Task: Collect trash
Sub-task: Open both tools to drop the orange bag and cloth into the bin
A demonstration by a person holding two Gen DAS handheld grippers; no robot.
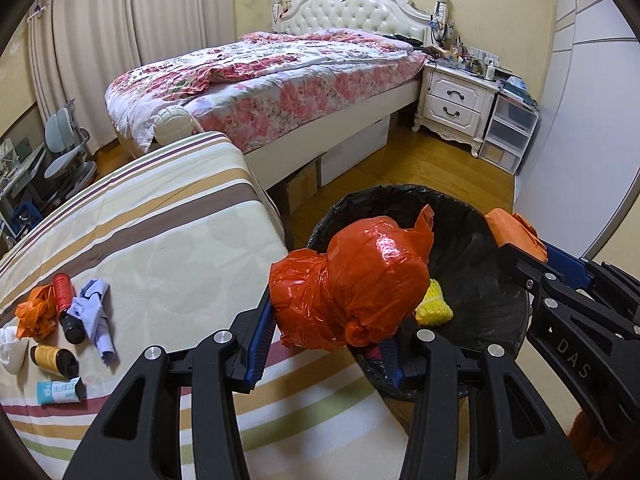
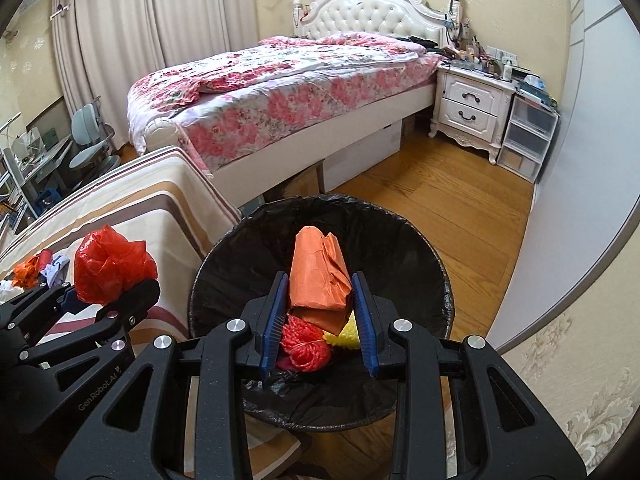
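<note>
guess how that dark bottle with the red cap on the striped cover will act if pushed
The dark bottle lies on its side and looks round, so it would probably roll. The soft striped cover and the crumpled lilac cloth beside it may check it.

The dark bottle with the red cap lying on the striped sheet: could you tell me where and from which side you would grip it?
Grip the dark bottle across its mid-body from above, jaws square to its length. It lies flat, with orange plastic at one flank and lilac cloth at the other, so level approaches are crowded.

Two tools [image 2: 320, 316], one bin [image 2: 420, 248]
</note>
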